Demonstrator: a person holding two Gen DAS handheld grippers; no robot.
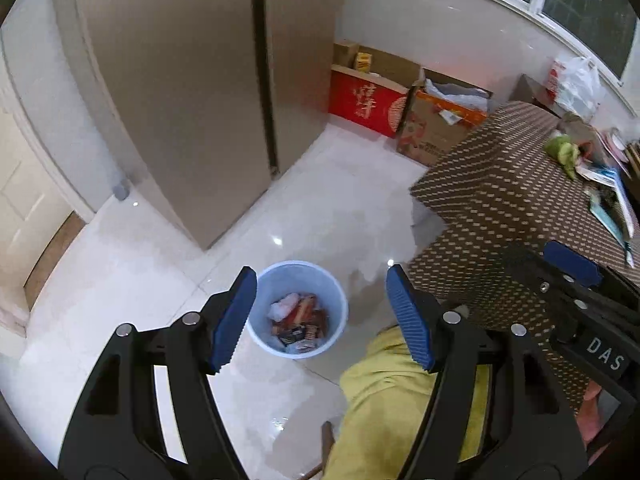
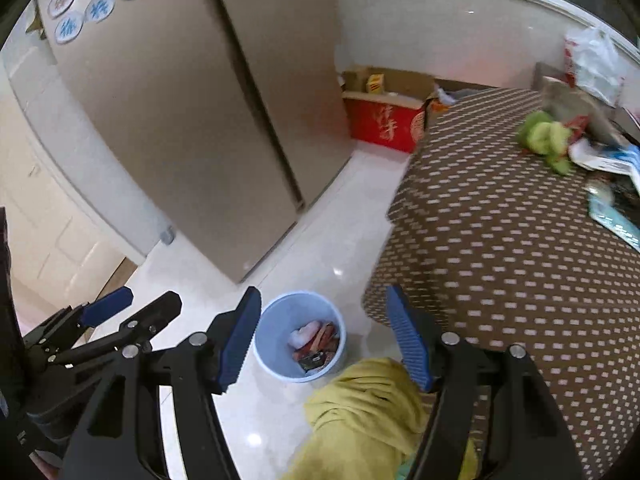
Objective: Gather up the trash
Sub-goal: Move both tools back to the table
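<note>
Pale blue bin (image 1: 297,309) of wrappers (image 1: 300,320) sits below and ahead of the left gripper (image 1: 320,316) and right gripper (image 2: 323,334), both spread wide, empty.

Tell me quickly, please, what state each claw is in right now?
Left claw: open, holding nothing, above the blue bin.
Right claw: open, holding nothing, also facing the bin.
</note>
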